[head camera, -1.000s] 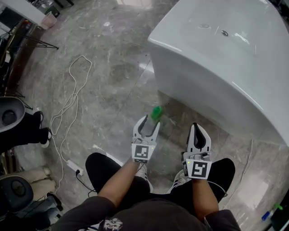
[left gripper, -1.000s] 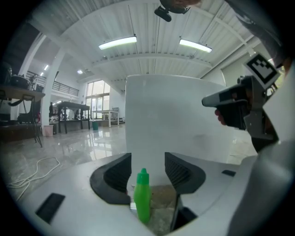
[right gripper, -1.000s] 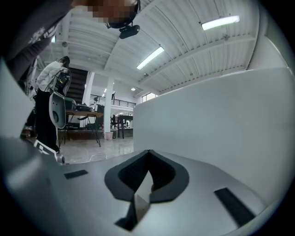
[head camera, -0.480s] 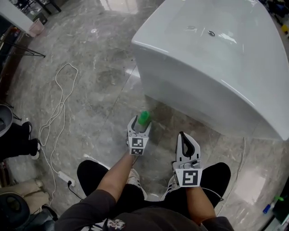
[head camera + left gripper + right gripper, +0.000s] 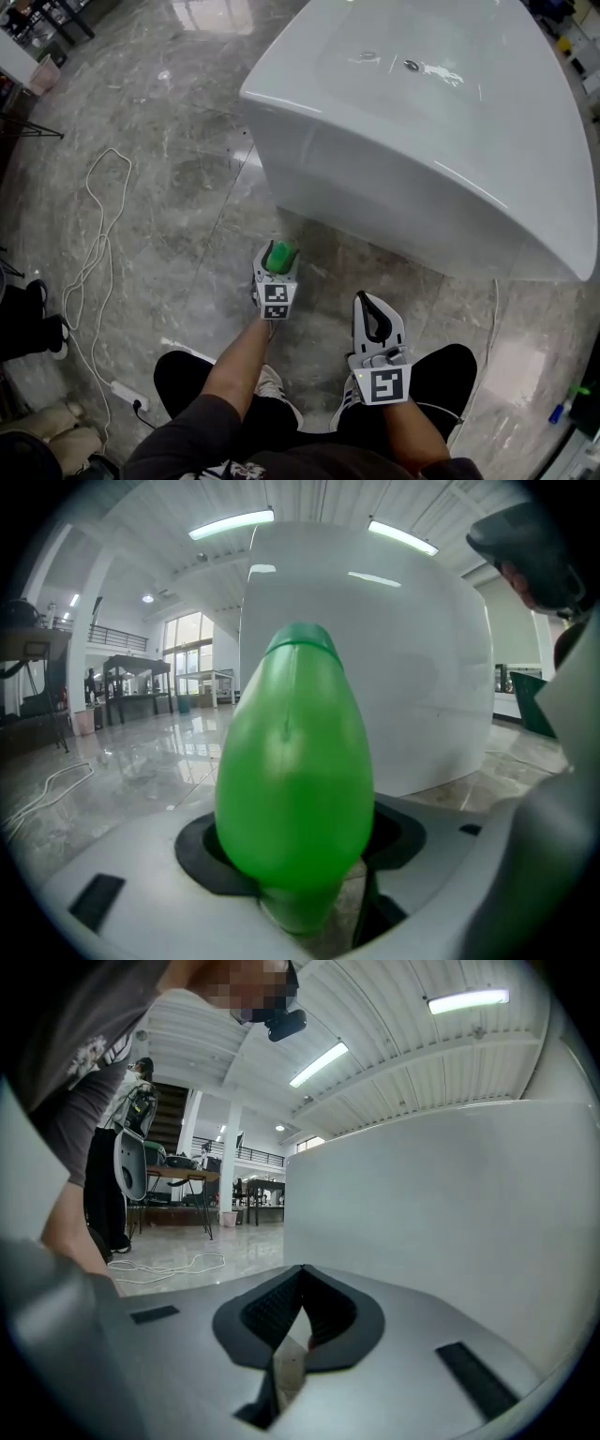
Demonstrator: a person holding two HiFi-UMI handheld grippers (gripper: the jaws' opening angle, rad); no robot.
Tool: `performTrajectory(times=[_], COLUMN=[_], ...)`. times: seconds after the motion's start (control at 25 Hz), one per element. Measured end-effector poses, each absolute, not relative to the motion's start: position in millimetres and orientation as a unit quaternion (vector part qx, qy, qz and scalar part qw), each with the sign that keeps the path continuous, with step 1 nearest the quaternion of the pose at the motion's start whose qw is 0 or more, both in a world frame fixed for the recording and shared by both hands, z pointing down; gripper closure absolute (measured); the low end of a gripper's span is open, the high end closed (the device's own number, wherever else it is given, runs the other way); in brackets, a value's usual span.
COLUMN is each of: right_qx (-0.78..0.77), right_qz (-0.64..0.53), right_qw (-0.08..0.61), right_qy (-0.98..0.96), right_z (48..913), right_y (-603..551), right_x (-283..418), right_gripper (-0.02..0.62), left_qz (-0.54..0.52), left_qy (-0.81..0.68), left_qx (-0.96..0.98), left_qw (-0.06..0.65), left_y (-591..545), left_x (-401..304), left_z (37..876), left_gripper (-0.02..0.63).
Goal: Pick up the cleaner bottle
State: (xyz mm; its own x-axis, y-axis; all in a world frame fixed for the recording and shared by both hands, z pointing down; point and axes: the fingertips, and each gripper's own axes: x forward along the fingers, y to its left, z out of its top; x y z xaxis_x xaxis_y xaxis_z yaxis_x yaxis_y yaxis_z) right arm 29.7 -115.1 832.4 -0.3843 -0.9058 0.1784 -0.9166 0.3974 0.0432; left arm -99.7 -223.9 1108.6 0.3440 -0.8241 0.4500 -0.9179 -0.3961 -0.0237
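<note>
The cleaner bottle (image 5: 279,255) stands on the marble floor close to the foot of the bathtub; only its green top shows in the head view. In the left gripper view that green top (image 5: 295,780) fills the middle, and a gap shows on its right side. My left gripper (image 5: 277,266) is low, its jaws spread wide on either side of the bottle's top, and I see no pad pressing on it. My right gripper (image 5: 374,317) hangs beside it over my right knee. Its pads (image 5: 298,1312) meet at the tip with nothing between them.
A large white bathtub (image 5: 422,141) rises just behind the bottle and fills the upper right. A white cable (image 5: 94,216) snakes over the floor at the left to a power strip (image 5: 127,396). My legs and shoes (image 5: 272,384) are below the grippers.
My left gripper has dropped down and forward, and its jaws have spread wider and come around the bottle's green top. The right gripper has sunk a little and stays closed.
</note>
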Motion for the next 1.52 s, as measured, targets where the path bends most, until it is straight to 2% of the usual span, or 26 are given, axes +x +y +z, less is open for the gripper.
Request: performTrajectory(times=[0.08,0.16,0.44,0.68,0.88,1.52], right_qx=[0.549,0.552,0.562,0.577,0.591,0.624], right_qz=[0.028,0.027,0.026,0.038,0.038,0.024], right_qw=[0.087,0.087,0.088,0.086,0.092,0.076], right_qy=[-0.831,-0.829,-0.822,-0.811,-0.801,-0.777], right_z=[832.7,833.7,830.7,814.4,749.1,348.4], right_y=[-114.7,-113.6,-115.8,-119.6,-127.0,-101.3], right_x=[30.9,32.5,37.8,48.8,64.0,136.4], right_gripper=[0.589,0.589,0.589,0.589,0.589,0.589], left_qz=[0.197,0.196,0.197,0.165,0.143,0.108], left_qy=[-0.541,-0.541,-0.534,-0.541,-0.542,-0.538], left_qx=[0.81,0.81,0.814,0.819,0.824,0.832], left_qw=[0.114,0.114,0.113,0.094,0.077,0.077], left_y=[-228.3,-230.7,-238.1,-243.5,-241.0,-172.3], left_x=[-99.2,-98.0,-91.4,-83.0,-77.5,-21.2], left_z=[1108.6,1107.6,1090.0,1014.3,900.4,429.3], left_gripper=[0.384,0.416,0.422,0.422,0.423,0.423])
